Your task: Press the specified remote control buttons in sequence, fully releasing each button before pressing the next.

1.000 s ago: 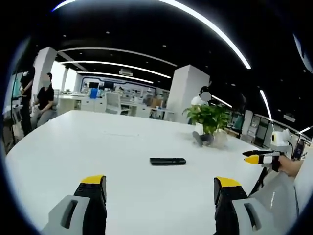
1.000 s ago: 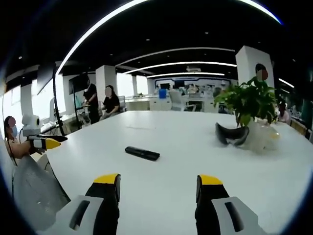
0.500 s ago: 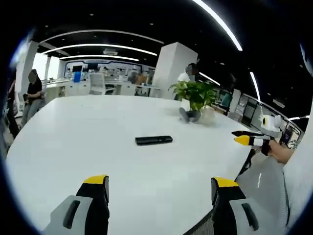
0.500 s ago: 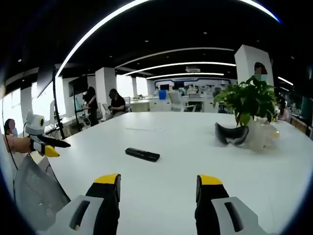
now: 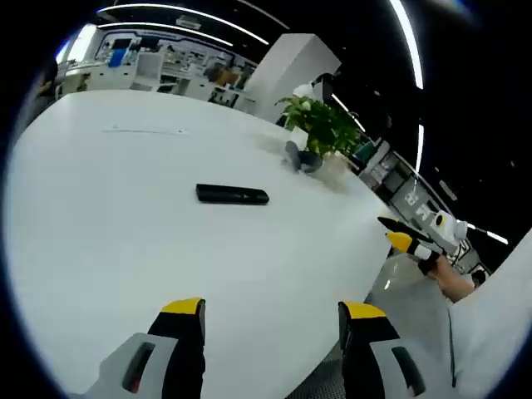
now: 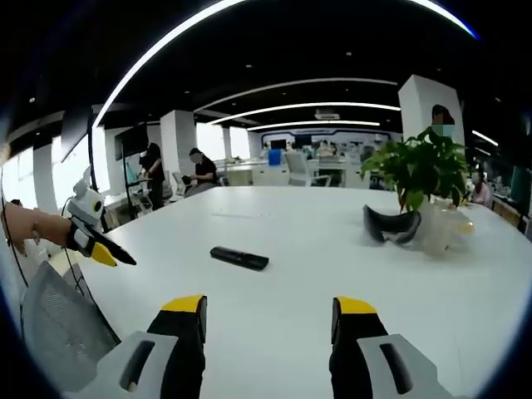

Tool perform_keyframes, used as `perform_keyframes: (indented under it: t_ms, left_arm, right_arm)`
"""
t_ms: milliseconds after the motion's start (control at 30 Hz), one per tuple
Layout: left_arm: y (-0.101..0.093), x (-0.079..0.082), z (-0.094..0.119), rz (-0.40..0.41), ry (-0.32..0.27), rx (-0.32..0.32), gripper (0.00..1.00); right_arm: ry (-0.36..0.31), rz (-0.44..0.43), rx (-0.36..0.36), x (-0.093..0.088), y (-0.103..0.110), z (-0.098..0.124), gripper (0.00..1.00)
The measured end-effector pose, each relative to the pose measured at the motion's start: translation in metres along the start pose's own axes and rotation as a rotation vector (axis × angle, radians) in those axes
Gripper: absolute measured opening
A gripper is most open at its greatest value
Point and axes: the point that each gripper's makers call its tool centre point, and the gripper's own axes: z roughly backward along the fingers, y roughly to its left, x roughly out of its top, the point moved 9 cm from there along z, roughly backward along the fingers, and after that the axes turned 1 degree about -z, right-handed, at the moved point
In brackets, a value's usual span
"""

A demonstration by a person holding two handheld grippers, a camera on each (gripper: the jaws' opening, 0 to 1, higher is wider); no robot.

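Left hand-held gripper sitting with jaws wide apart, nothing between them, hovering over the near edge of the white worktop. Same story for the right hand-held gripper: jaws spread, holding nothing. In the right gripper view, the left one pokes in from the left with its yellow tips looking pinched together, though that conflicts with its own view, so hard to call from there.

Remote control lying flat straight ahead of the left jaws, well apart from them, long side across the view. Also ahead and a touch left of the right jaws. Not touched by either gripper. Buttons too small to make out from here.

Beyond the remote and off to the right: a potted plant with a dark curved thing at its base.

Best bet for pressing cleanly: close one gripper's jaws first, come down with a single tip, lift fully clear before the next button, maybe steady the remote with the other. Worth avoiding a shove that slides it.
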Motion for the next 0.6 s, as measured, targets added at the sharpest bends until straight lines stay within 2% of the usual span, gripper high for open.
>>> perform_keyframes:
  t_ms: [167,400,600]
  left_arm:
    - [0.011,0.014,-0.015,-0.06,0.098,-0.01,0.64]
    - [0.032,0.042,-0.037,-0.066,0.137,-0.016,0.64]
    - [0.044,0.054,-0.053,-0.09,0.2,0.0,0.64]
  right_arm:
    - [0.009,0.0,0.001,-0.001,0.0,0.0,0.58]
    - [0.017,0.002,0.0,-0.002,0.0,0.0,0.57]
    - [0.022,-0.002,-0.002,-0.002,-0.001,0.0,0.57]
